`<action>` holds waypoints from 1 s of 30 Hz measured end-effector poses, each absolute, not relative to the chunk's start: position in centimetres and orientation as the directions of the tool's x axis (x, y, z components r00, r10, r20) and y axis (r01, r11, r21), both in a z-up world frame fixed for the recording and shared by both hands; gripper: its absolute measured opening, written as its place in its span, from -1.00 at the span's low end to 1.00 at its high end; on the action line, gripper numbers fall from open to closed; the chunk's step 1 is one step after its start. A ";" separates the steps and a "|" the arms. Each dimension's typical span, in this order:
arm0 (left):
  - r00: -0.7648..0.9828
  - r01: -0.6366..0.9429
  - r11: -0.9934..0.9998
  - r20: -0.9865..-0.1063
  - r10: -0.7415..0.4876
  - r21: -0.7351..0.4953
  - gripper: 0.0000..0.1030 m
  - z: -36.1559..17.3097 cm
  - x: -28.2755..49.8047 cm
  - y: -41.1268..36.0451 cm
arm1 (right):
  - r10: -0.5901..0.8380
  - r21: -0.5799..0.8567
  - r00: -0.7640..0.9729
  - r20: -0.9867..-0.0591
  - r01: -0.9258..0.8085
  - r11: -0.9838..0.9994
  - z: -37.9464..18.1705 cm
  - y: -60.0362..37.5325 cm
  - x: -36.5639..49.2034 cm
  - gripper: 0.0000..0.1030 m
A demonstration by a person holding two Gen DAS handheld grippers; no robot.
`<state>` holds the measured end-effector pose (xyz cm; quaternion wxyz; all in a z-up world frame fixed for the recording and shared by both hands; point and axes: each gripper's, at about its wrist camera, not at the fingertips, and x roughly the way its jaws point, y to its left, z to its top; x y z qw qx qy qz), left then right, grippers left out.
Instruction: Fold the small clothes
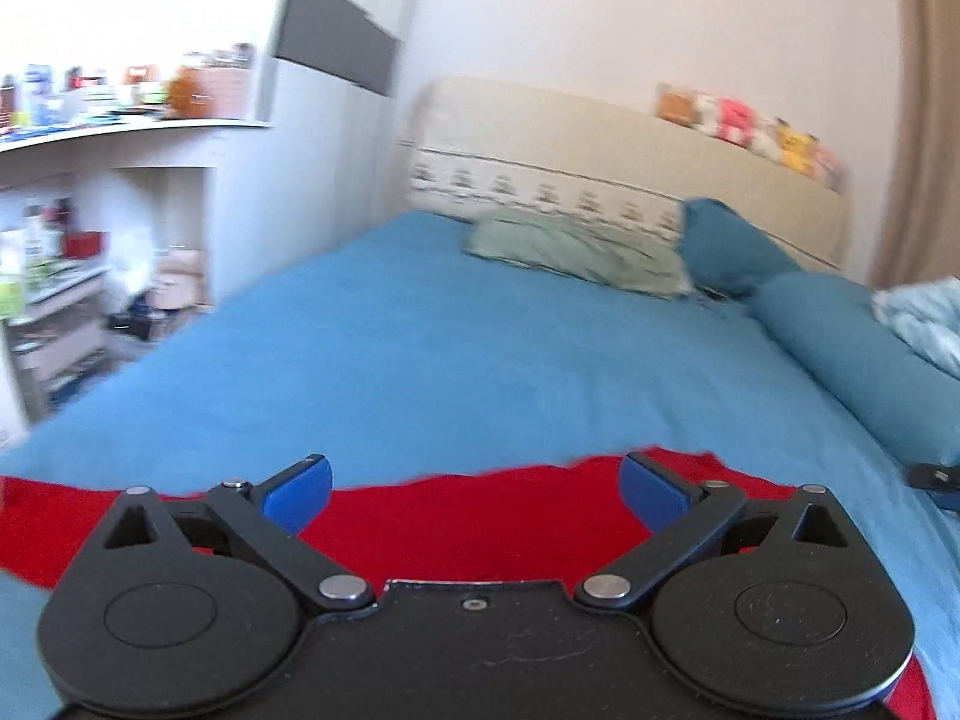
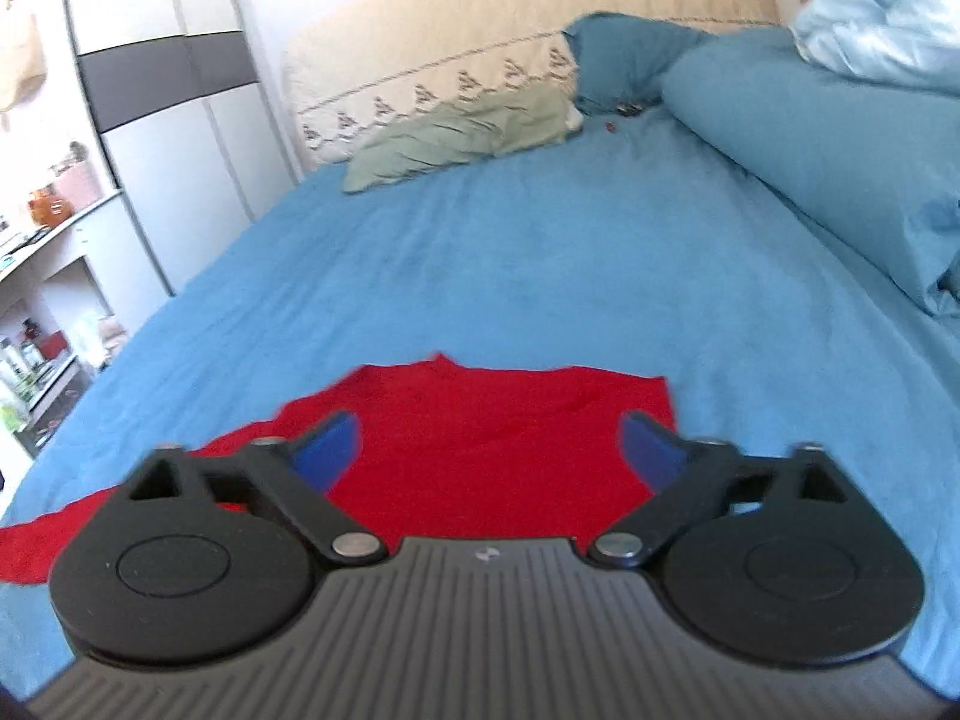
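Right wrist view: red garment (image 2: 480, 444) lies flat on the bed (image 2: 540, 276), both the right gripper (image 2: 495, 450) and left gripper (image 1: 477, 492) spread wide above it, holding nothing. A shallow pinch could snag the sheet too, dragging the garment askew.

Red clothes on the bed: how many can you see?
1. A single red garment lies spread on the blue sheet, under both open grippers. More may be hidden behind them.
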<state>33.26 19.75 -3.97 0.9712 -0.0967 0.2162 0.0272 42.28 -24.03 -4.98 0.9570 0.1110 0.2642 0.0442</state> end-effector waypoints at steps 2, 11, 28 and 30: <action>0.900 -0.141 0.969 -0.435 0.039 -0.204 1.00 -3.8 32.3 22.5 | 0.179 0.211 0.851 -0.494 -0.082 0.974 -4.3 -21.9 41.5 1.00; 0.845 -0.351 0.889 -0.507 0.167 -0.293 1.00 -8.1 28.1 34.8 | 0.202 0.117 0.818 -0.538 -0.165 0.979 -7.6 -11.6 39.6 1.00; 0.796 -0.505 0.742 -0.571 0.201 -0.442 0.43 -17.4 31.0 44.7 | 0.198 0.155 0.752 -0.628 -0.129 0.979 -16.7 -4.5 39.1 1.00; 0.783 -0.525 0.742 -0.578 0.229 -0.417 0.23 -17.5 31.5 44.9 | 0.192 0.144 0.746 -0.638 -0.130 0.981 -17.4 -4.1 39.1 1.00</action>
